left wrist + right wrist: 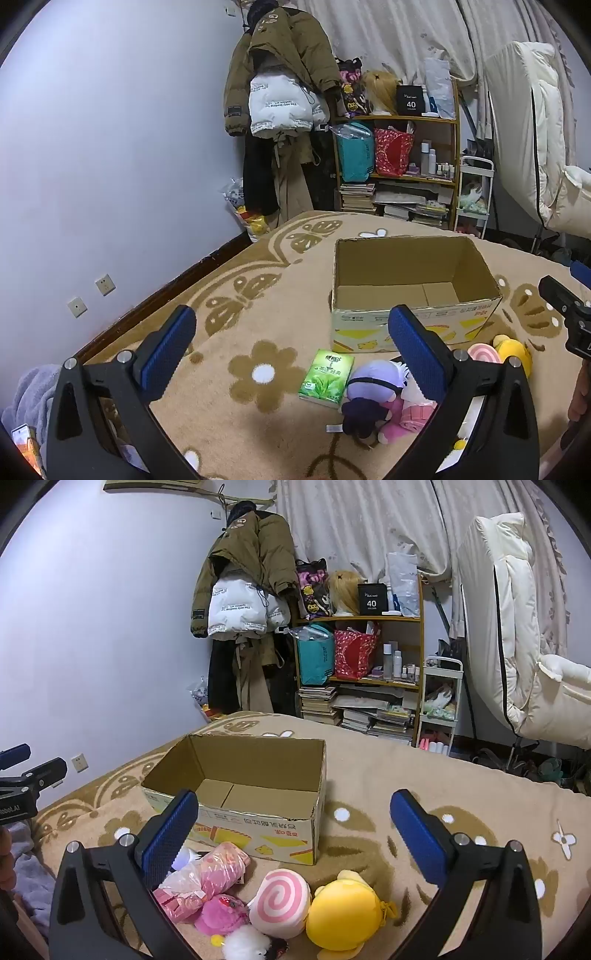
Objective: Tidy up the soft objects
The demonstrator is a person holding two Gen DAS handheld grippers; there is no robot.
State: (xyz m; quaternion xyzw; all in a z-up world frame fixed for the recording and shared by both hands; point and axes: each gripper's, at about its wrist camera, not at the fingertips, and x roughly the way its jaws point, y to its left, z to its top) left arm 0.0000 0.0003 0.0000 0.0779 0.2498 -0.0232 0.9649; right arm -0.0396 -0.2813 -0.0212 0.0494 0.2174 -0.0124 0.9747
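Note:
An open, empty cardboard box (413, 295) stands on the tan flowered blanket (240, 332); it also shows in the right wrist view (251, 805). Before it lie a green tissue pack (327, 376), a purple-haired doll (369, 391), a pink swirl plush (279, 901), a yellow plush (343, 912), a pink plush (221, 912) and a pink wrapped pack (210, 875). My left gripper (291, 350) is open above the blanket, left of the toys. My right gripper (295, 834) is open above the plush toys.
A wooden shelf (399, 166) with bags, books and bottles stands behind the bed. Coats (280, 92) hang on the wall beside it. A white duvet (517, 627) hangs at the right. A lilac cloth (29, 398) lies at the left.

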